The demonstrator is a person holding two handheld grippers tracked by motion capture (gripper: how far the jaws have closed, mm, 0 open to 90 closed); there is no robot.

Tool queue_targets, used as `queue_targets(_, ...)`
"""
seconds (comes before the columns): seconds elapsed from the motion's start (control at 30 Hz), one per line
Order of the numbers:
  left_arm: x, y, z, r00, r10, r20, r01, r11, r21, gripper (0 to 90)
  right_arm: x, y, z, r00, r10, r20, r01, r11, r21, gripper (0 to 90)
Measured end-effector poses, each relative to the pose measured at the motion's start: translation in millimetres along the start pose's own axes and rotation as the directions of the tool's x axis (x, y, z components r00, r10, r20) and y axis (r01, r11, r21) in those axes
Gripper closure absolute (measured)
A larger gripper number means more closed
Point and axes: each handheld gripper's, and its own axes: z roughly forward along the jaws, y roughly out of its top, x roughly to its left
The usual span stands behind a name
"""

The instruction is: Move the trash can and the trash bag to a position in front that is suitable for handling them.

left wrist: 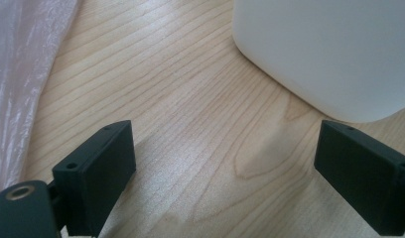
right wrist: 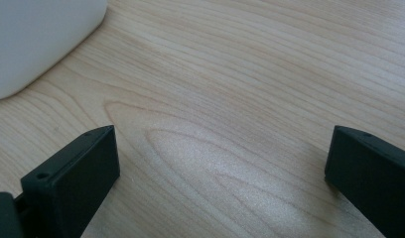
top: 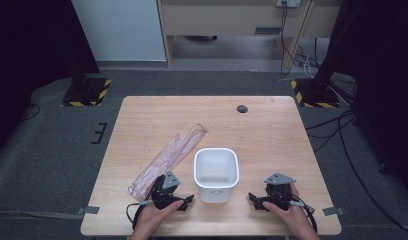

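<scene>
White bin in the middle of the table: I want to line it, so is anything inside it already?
The white bin looks empty in the high view: plain white floor and walls. Its near inner wall is hidden behind the rim. The pink plastic bag lies flat beside it.

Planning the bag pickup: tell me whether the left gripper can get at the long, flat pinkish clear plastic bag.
Probably yes. The left gripper, jaws open and empty, rests right beside the pinkish clear plastic bag; bare wooden table lies between, and the white plastic bin stands on its other side.
</scene>
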Motion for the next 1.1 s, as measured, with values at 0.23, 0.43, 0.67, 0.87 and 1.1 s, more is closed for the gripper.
queue_targets(0.23,-6.8,0.9,2.5,0.9986,0.031,-0.042,-0.031,0.9994,0.016,8.1,-0.1,0.5,0.5,1.0000,0.000,-0.004,0.000,1.000,-0.001,0.7)
queue_targets(0.43,-8.1,1.6,3.0,0.9981,0.017,-0.059,-0.016,0.9998,0.014,8.7,-1.4,1.6,1.3,0.9998,0.003,-0.019,-0.003,1.000,-0.004,1.2)
queue_targets(0.67,-10.5,3.0,-2.9,0.9994,0.002,-0.034,-0.004,0.9988,-0.049,11.6,-6.7,6.8,-9.5,0.9992,0.032,-0.025,-0.033,0.998,-0.059,7.4)
queue_targets(0.87,-24.6,10.7,-13.4,0.9996,0.028,-0.009,-0.029,0.9925,-0.119,12.2,2.5,11.3,-17.2,0.9987,-0.020,-0.047,0.016,0.997,-0.082,10.2)
queue_targets(1.1,-33.9,14.5,-24.7,0.9983,0.050,0.029,-0.044,0.9832,-0.177,14.1,23.9,22.4,-29.5,0.9922,-0.082,-0.094,0.068,0.987,-0.147,9.0)
